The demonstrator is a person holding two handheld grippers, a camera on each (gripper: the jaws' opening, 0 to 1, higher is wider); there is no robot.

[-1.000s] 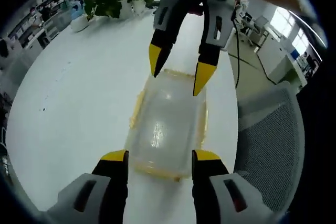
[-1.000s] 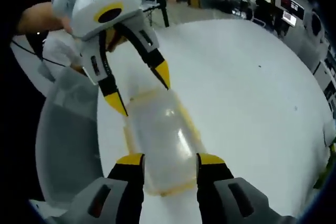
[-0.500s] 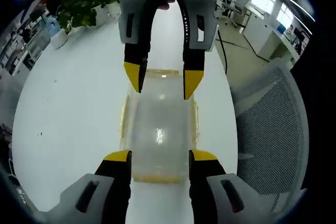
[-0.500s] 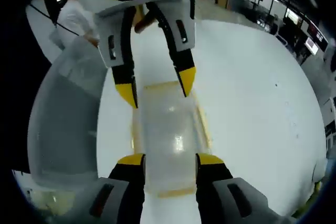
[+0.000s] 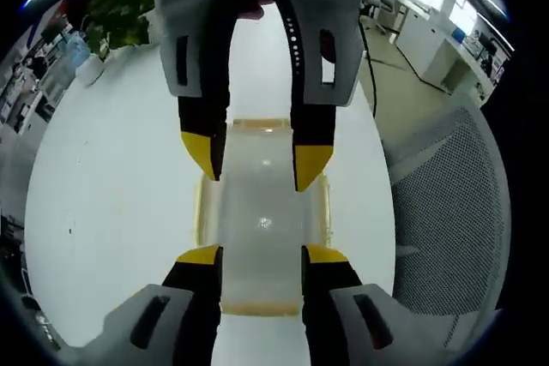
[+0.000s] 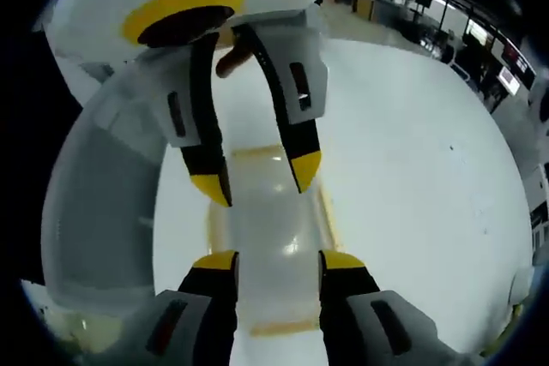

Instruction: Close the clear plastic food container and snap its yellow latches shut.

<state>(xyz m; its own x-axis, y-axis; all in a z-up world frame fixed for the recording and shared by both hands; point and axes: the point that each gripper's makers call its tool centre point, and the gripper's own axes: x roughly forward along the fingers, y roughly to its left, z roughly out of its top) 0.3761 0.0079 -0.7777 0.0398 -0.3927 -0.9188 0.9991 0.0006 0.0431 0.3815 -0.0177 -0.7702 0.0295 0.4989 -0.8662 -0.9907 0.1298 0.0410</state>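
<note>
The container (image 5: 262,220) lies on the white bench (image 5: 111,186), its yellow latches (image 5: 199,212) half hidden by jaws; no writing reads. The left tool (image 5: 257,255) and the right tool (image 6: 279,259) stand open, facing each other over its lid.

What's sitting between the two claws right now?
The clear container with its yellow latches lies on the white table, between the left claw and the right claw facing it in the left gripper view.
</note>
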